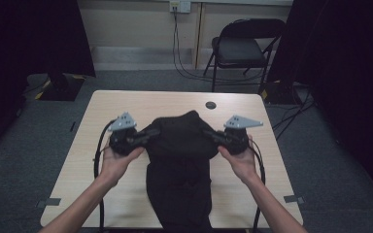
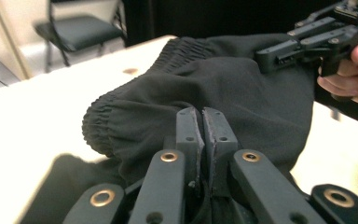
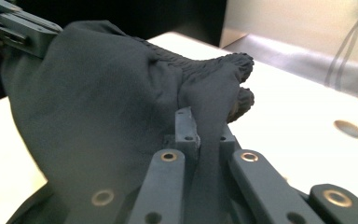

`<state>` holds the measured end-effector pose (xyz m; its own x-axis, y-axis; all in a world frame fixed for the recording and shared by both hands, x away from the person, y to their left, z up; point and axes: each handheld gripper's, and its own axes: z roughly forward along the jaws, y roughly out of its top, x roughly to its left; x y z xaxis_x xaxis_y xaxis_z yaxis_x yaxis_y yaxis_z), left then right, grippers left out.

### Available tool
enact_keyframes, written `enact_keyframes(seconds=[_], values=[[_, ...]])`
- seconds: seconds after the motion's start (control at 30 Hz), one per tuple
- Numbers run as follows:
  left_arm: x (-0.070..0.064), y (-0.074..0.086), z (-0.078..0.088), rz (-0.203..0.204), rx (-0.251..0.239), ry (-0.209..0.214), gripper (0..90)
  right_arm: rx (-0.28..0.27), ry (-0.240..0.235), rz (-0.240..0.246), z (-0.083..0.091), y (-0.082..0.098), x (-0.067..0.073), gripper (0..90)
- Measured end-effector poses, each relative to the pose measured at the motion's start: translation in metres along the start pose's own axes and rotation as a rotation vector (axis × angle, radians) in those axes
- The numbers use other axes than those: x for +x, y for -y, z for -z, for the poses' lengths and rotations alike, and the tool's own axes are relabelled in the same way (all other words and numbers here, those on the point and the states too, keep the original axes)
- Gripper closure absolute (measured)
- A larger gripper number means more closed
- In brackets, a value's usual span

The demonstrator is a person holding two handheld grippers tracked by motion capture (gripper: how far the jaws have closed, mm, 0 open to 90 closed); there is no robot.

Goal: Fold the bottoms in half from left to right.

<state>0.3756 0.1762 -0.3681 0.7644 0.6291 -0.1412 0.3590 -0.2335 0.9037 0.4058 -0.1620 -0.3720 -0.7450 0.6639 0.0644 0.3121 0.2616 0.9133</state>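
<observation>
I had both tools clamped on the black fabric garment with the gathered elastic waistband (image 1: 178,145), which hung over the middle of the pale wooden table (image 1: 121,104). The left gripper (image 1: 143,137) pinched the cloth at its left upper edge, and in the left gripper view its two black jaws stood pressed together with a fold of the dark fabric (image 2: 214,88) caught between them. The right gripper (image 1: 212,136) held the opposite side, and in the right gripper view a strip of the garment (image 3: 121,93) ran down between its closed jaws, the ruffled waistband bunched just beyond the tips. My left hand (image 1: 117,160) and right hand (image 1: 240,158) carried the tools above the tabletop, so the upper part of the garment was raised and spread between them while its lower part trailed down toward the near edge of the table. A black folding chair (image 1: 240,48) stood on the grey floor past the far edge.
</observation>
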Motion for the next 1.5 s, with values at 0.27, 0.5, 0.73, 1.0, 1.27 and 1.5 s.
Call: enact_keyframes(seconds=[0.27,0.5,0.73,1.0,1.27,1.5], values=[[-0.019,0.086,-0.026,-0.002,0.272,0.069,85.2,0.209,-0.057,-0.022,-0.006,0.083,0.032,85.6],[-0.016,0.105,-0.058,-0.024,0.400,0.056,84.1,0.339,-0.081,-0.001,-0.031,0.118,0.032,84.4],[0.029,0.089,-0.091,-0.031,0.333,-0.101,84.0,0.298,-0.010,-0.010,-0.064,0.106,0.003,84.9],[0.072,0.071,-0.128,-0.059,0.283,-0.207,82.0,0.281,0.102,0.014,-0.109,0.084,-0.037,84.5],[0.077,0.070,-0.116,0.048,0.269,-0.202,63.2,0.287,0.150,-0.006,-0.107,0.076,-0.038,59.4],[0.041,0.063,-0.062,-0.039,0.237,-0.146,52.5,0.234,0.156,-0.018,-0.054,0.066,-0.017,38.3]])
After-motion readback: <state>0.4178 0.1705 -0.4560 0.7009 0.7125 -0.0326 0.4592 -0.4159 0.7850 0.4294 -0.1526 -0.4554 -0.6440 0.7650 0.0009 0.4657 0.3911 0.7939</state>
